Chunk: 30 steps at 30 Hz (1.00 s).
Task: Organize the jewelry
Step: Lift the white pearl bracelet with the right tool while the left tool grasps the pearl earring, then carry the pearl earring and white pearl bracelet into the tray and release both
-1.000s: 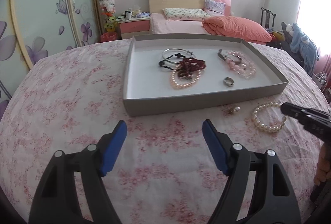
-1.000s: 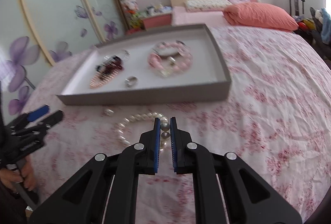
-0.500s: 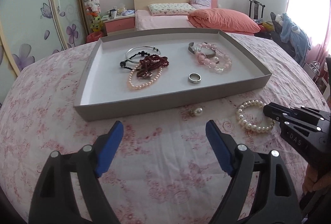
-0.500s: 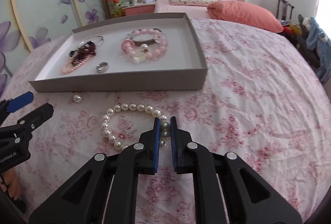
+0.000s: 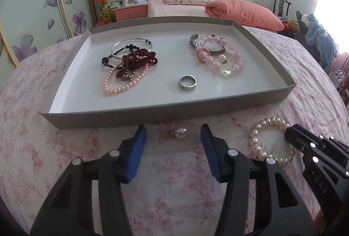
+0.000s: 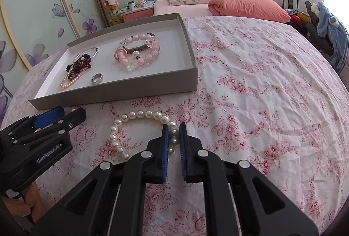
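Note:
A grey tray (image 5: 165, 112) on the floral cloth holds a silver ring (image 5: 187, 83), a pink bead bracelet (image 5: 220, 57), and a heap of dark red, black and peach bead strands (image 5: 130, 63). A pearl earring (image 5: 181, 132) lies on the cloth just before the tray, between the tips of my open left gripper (image 5: 172, 138). A white pearl bracelet (image 6: 135, 129) lies to its right. My right gripper (image 6: 173, 138) straddles the bracelet's near beads, jaws slightly apart around them. It also shows in the left wrist view (image 5: 292, 138).
The tray (image 6: 113, 92) sits at the far left of the table in the right wrist view. A bed with an orange pillow (image 5: 244, 13) and a pink nightstand (image 5: 130, 10) stand behind. A chair with blue clothes (image 6: 331, 31) is at the right.
My left gripper has moved forward and right, so the pearl earring now lies between its tips. My right gripper's jaws have parted slightly around the pearl bracelet's beads.

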### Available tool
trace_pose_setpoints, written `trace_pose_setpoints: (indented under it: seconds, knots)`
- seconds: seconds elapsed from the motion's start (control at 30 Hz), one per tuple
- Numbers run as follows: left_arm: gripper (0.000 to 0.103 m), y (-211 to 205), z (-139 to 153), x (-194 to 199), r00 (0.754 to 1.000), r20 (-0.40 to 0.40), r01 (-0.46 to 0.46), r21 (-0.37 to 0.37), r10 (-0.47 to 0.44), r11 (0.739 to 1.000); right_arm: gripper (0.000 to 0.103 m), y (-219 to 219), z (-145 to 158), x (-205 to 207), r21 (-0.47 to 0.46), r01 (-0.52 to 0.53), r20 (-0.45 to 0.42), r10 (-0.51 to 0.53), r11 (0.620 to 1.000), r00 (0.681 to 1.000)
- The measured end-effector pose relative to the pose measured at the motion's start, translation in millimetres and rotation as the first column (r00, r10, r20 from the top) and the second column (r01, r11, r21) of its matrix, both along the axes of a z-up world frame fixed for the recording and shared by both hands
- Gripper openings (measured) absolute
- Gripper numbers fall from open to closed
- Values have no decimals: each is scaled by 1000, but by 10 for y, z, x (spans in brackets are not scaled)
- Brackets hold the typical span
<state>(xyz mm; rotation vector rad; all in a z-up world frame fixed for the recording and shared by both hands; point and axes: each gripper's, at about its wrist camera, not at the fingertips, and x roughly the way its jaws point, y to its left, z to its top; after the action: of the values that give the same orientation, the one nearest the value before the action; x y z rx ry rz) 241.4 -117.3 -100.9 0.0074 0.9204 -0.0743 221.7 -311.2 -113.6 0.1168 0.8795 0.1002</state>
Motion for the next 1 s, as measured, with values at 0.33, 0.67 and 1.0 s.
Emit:
trace_pose_setpoints:
  seconds: [0.33, 0.67, 1.0]
  knots:
    - [19, 120, 23, -6, 998, 14, -65, 3, 65, 998, 11, 60, 1, -4, -14, -22, 1, 22, 1000, 1000]
    - [18, 665, 31, -320, 998, 19, -52, 28, 52, 998, 11, 437, 9, -81, -53, -145, 4, 146, 988, 989]
    - [20, 864, 32, -351, 998, 15, -66, 36, 65, 997, 11, 519, 16, -108, -43, -170, 3, 171, 984, 985]
